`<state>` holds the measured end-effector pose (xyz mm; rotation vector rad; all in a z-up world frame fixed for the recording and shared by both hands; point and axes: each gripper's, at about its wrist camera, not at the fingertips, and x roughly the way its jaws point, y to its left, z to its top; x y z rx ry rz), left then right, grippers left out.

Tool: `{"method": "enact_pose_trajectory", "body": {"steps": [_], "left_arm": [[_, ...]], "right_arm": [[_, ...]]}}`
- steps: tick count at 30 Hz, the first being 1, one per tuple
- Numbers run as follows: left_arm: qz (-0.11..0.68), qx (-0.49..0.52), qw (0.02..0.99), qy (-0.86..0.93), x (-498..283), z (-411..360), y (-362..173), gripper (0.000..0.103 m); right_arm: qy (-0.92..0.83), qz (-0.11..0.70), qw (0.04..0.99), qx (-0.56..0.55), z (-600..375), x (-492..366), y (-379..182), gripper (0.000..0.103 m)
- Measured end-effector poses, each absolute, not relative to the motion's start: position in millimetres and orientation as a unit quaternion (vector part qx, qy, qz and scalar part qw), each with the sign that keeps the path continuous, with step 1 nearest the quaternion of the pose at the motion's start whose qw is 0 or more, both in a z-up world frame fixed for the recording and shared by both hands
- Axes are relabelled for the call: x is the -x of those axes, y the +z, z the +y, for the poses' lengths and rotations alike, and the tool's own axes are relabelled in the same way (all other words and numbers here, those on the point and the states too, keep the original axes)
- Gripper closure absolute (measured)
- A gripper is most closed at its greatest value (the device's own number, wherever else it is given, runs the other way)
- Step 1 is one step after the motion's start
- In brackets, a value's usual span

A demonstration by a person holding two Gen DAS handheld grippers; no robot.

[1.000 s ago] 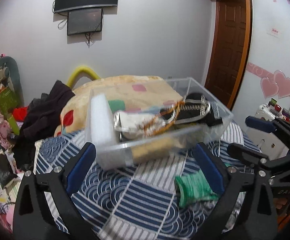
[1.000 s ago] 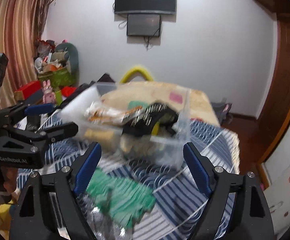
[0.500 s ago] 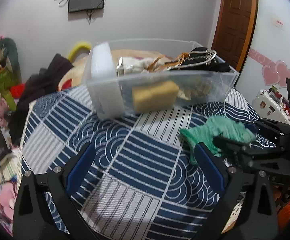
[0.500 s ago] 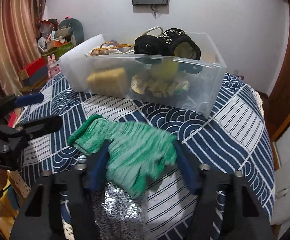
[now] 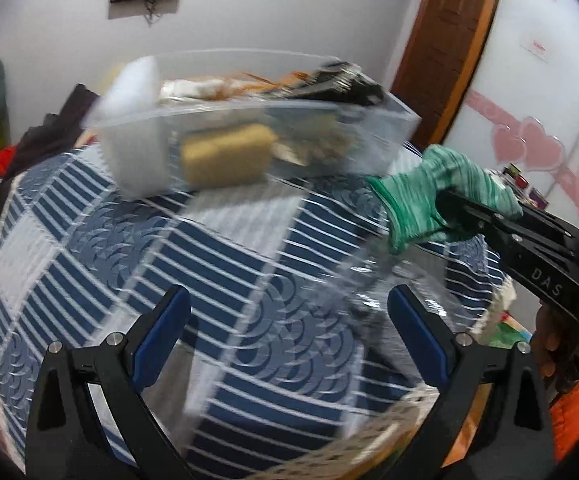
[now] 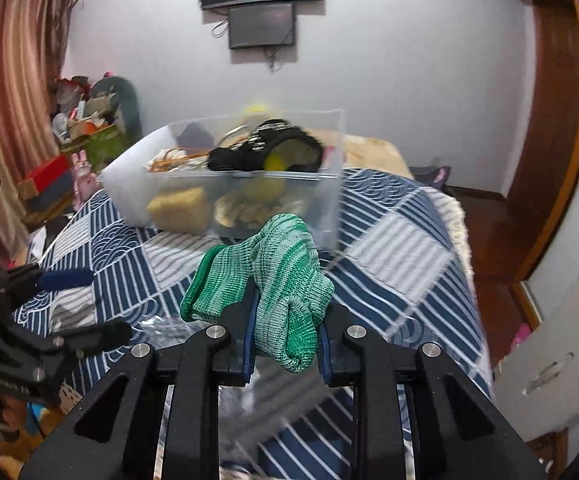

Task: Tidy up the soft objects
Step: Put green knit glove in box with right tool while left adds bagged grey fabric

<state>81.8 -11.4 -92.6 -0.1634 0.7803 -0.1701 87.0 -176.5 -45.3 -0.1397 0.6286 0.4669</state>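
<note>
Right gripper [image 6: 285,344] has its fingers pinched tight on the glove [image 6: 277,280], a green knit one with lighter and darker stripes and a rolled dark-green cuff. It's bunched up between the pads, the cuff flopping off to the left of the fingers and the rest bulging up and over the tips. From the left wrist view you can see the glove [image 5: 429,200] is up off the cloth, hanging out of the black jaws with the cuff drooping down.

Left gripper [image 5: 289,340] is wide open, blue pads well apart, nothing between them, just the tablecloth [image 5: 209,272] below. That cloth is a navy and white patchwork of stripes and wave patterns, with a cream crochet-looking fringe along the near edge.

Ahead of both sets of fingers sits the bin [image 6: 329,152], clear plastic, boxy, open on top. Through the wall there's a tan sponge [image 5: 225,156], blocky and porous looking, plus a white foam block [image 5: 137,84] leaning at its left end. Something black with studs [image 6: 265,152] pokes over the rim; can't tell exactly what it is.

Bare cloth lies between the right fingers and the bin. Something crinkly and clear lies on the cloth just under the glove, too blurry to make out.
</note>
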Motion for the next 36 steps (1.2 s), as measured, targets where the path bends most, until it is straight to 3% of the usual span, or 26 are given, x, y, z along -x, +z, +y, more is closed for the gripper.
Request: {"method": "enact_pose_trajectory", "body": {"steps": [10, 12, 13, 15, 20, 36], "left_arm": [[0.413, 0.075, 0.900, -0.116, -92, -64, -109, 0.006], [0.400, 0.065, 0.904, -0.132, -90, -70, -111, 0.027], [0.399, 0.056, 0.905, -0.137, -89, -75, -113, 0.032], [0.387, 0.036, 0.911, -0.141, -84, -82, -113, 0.056], [0.384, 0.041, 0.906, -0.171, -79, -86, -110, 0.073], [0.307, 0.052, 0.946, -0.093, -71, -28, -54, 0.077]], "right_arm": [[0.200, 0.307, 0.929, 0.053, -206, -79, -45, 0.082], [0.200, 0.308, 0.929, 0.049, -209, -80, -46, 0.082], [0.200, 0.309, 0.929, 0.047, -210, -79, -47, 0.082], [0.202, 0.310, 0.928, 0.047, -210, -79, -47, 0.082], [0.209, 0.306, 0.927, 0.047, -206, -74, -46, 0.082], [0.233, 0.266, 0.935, 0.034, -190, -78, -21, 0.082]]}}
